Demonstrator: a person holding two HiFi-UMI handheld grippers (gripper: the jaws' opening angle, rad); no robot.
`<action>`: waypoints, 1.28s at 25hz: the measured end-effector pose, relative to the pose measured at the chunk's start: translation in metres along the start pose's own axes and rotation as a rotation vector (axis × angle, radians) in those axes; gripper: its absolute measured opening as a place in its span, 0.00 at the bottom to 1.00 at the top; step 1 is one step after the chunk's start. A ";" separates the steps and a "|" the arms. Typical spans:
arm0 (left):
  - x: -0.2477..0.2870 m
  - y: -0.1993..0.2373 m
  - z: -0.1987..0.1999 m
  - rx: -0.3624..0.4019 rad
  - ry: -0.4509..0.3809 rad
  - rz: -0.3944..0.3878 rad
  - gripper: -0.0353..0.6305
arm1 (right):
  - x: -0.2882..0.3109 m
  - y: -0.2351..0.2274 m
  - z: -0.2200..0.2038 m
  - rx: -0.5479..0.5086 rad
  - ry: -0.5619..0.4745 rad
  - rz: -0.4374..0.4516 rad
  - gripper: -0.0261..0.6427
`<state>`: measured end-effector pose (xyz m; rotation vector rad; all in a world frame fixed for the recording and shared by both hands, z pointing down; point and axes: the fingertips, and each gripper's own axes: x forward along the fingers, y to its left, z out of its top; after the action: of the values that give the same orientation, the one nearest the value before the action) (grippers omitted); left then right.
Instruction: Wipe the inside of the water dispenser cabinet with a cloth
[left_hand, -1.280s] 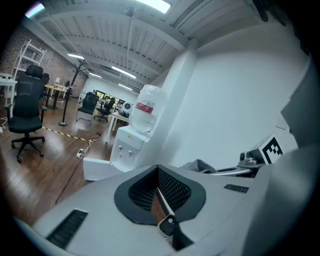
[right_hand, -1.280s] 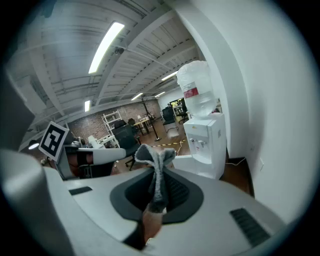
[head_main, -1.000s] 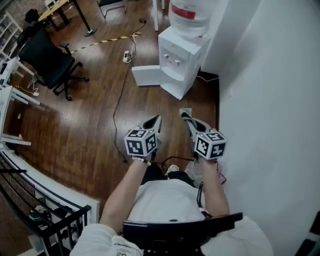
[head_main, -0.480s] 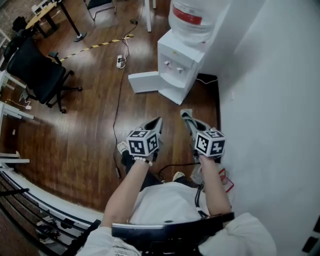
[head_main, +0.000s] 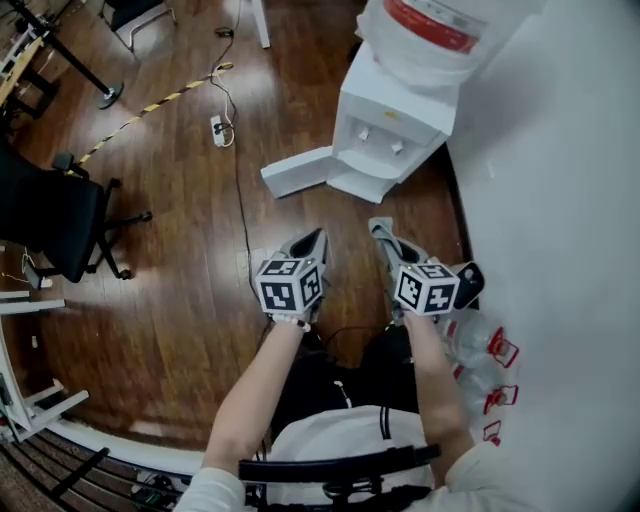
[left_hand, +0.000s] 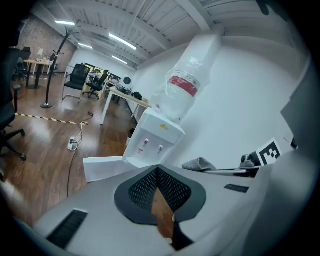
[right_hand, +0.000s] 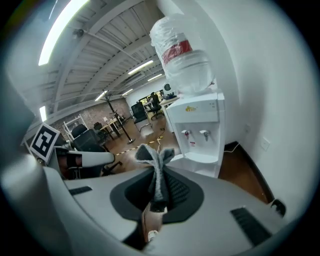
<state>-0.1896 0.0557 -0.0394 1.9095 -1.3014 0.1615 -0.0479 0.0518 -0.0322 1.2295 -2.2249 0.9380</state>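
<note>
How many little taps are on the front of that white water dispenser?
2. Side by side on the white water dispenser's front panel: one small tap toward the open room, the other small tap toward the wall.

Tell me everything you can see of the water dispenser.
The water dispenser is a white floor-standing unit, plastic by its look, upright on the wooden floor close by the white wall. An inverted clear bottle with a red label sits on top. Two small taps sit above a drip recess on its front. Its lower cabinet door is swung wide open. The left gripper and the right gripper, shut on the cloth, are both short of it, touching nothing of it.
</note>
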 end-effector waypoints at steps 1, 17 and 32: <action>0.012 0.013 -0.001 0.000 0.008 -0.005 0.04 | 0.016 -0.004 0.001 0.002 -0.014 -0.006 0.09; 0.272 0.215 -0.142 0.035 -0.059 0.057 0.04 | 0.338 -0.168 -0.110 -0.015 -0.168 0.019 0.09; 0.412 0.308 -0.190 0.076 -0.126 0.016 0.04 | 0.515 -0.276 -0.149 -0.021 -0.500 0.033 0.09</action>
<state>-0.1942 -0.1618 0.4645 2.0013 -1.4121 0.1009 -0.0709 -0.2352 0.4979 1.5553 -2.6278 0.6657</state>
